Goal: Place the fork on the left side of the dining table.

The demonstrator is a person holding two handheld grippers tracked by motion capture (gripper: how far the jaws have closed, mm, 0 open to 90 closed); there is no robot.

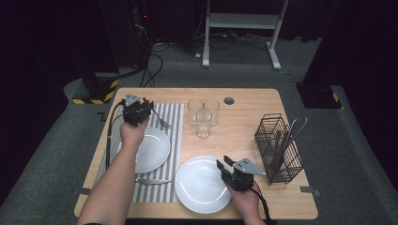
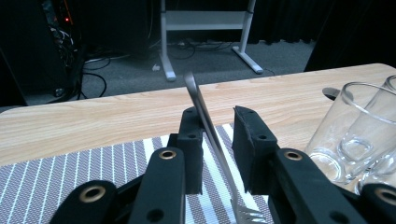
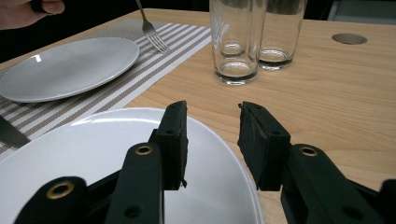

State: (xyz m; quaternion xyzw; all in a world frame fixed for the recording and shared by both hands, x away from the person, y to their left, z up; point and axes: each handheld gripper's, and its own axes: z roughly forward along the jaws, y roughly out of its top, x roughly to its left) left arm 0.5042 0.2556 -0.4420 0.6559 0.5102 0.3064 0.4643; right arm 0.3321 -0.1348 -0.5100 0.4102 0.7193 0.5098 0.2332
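Now: left gripper (image 1: pixel 151 111) setting a fork (image 2: pixel 211 140) down on the striped placemat (image 2: pixel 70 163), upper left of the high view.
Largest first: wooden surface (image 1: pixel 244 136); placemat on its left side; two white plates, one (image 1: pixel 152 150) on the placemat, one (image 1: pixel 199 185) lower centre; wire caddy (image 1: pixel 278 149) with cutlery at right; three glasses (image 1: pixel 203 117) upper centre; knife (image 1: pixel 152 181) lower on the placemat. Fork stands tilted between the left jaws, tines on the placemat just above the upper plate; it leans on one pad, the other is clear, so the grip looks released. Right gripper (image 3: pixel 212 140) hangs part-open and empty over the lower plate. To do it well: open wider before lifting, back straight off so the handle drops flat, stay clear of the glasses.
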